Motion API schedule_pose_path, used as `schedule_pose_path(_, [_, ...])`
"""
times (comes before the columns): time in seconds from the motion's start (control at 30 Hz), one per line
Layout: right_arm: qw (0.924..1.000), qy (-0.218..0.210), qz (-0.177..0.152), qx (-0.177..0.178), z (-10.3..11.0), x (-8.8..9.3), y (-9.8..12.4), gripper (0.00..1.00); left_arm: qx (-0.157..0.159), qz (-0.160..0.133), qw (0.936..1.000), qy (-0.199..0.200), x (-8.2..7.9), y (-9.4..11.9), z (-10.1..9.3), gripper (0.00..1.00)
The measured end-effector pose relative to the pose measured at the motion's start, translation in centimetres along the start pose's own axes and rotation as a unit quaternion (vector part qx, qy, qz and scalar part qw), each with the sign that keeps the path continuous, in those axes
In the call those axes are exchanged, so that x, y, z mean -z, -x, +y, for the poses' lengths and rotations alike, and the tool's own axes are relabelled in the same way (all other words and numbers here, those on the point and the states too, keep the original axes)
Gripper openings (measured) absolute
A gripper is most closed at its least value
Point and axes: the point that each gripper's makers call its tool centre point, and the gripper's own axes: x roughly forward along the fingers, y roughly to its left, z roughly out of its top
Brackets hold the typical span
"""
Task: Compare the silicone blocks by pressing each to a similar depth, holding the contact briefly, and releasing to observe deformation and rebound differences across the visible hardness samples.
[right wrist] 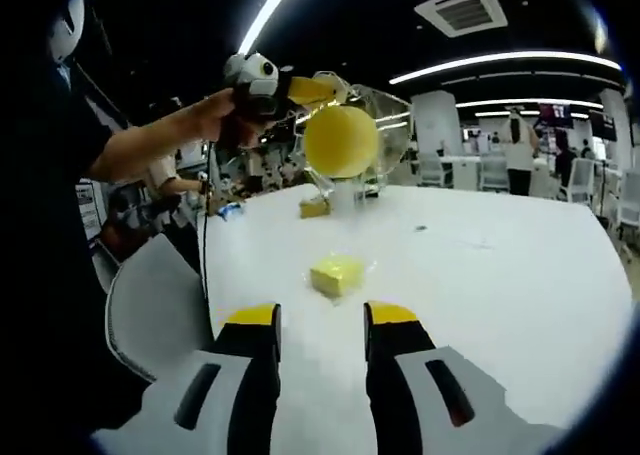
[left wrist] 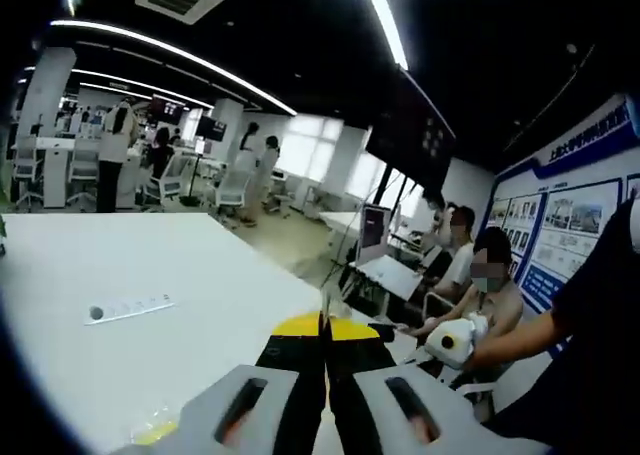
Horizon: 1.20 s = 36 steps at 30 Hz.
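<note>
A wide white table (right wrist: pixel 520 275) carries the samples, with office desks, chairs and people beyond it. In the right gripper view, the left gripper (right wrist: pixel 300 90), held up by the person's hand (right wrist: pixel 225 110), hangs above the far part of the table with its yellow-tipped end toward the camera; its jaws stand closed together in the left gripper view (left wrist: pixel 325 325). The right gripper (right wrist: pixel 320 320) points low over the near table edge, its two black, yellow-tipped jaws parted with bare table between them and nothing held. Just ahead of those jaws lies a small pale yellow silicone block (right wrist: pixel 337 274) in what looks like a clear wrapper, flat on the table and apart from both grippers. A second, smaller yellowish block (right wrist: pixel 314 208) lies farther back, near a clear stand whose form is hard to read. A flat white strip with a dark round end (left wrist: pixel 128 308) lies on the table in the left gripper view. The blocks are judged light and soft, liable to slide under a sideways push, so contact is best made straight down on the middle of the top face.
</note>
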Motion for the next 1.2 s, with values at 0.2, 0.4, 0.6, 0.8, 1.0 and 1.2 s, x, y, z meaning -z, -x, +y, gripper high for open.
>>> schedule_pose_path(0.2, [0.9952,0.003,-0.097,-0.012,-1.1,-5.5,-2.7,0.09,0.015,-0.015,0.9998,0.002,-1.9,0.4,-1.4,0.00])
schedule_pose_path(0.4, [0.9849,-0.047,-0.149,-0.074,-0.5,-9.2,-4.0,0.31,0.033,-0.026,0.9990,0.015,-3.2,1.3,-2.7,0.00])
schedule_pose_path(0.6, [0.9660,-0.088,-0.213,-0.117,0.6,-13.4,-4.4,0.38,0.049,-0.028,0.9982,0.018,-3.7,1.7,-4.1,0.00])
schedule_pose_path(0.8, [0.9542,-0.106,-0.237,-0.148,1.0,-16.0,-5.7,0.38,0.066,-0.022,0.9974,0.020,-3.2,1.1,-5.5,0.00])
schedule_pose_path(1.0, [0.9441,-0.118,-0.247,-0.184,1.7,-17.0,-6.8,0.35,0.073,-0.032,0.9965,0.026,-3.2,1.3,-6.1,0.00])
schedule_pose_path(1.2, [0.9270,-0.128,-0.283,-0.211,2.7,-20.3,-6.8,0.39,0.055,-0.041,0.9961,0.055,-1.8,2.6,-4.6,0.00])
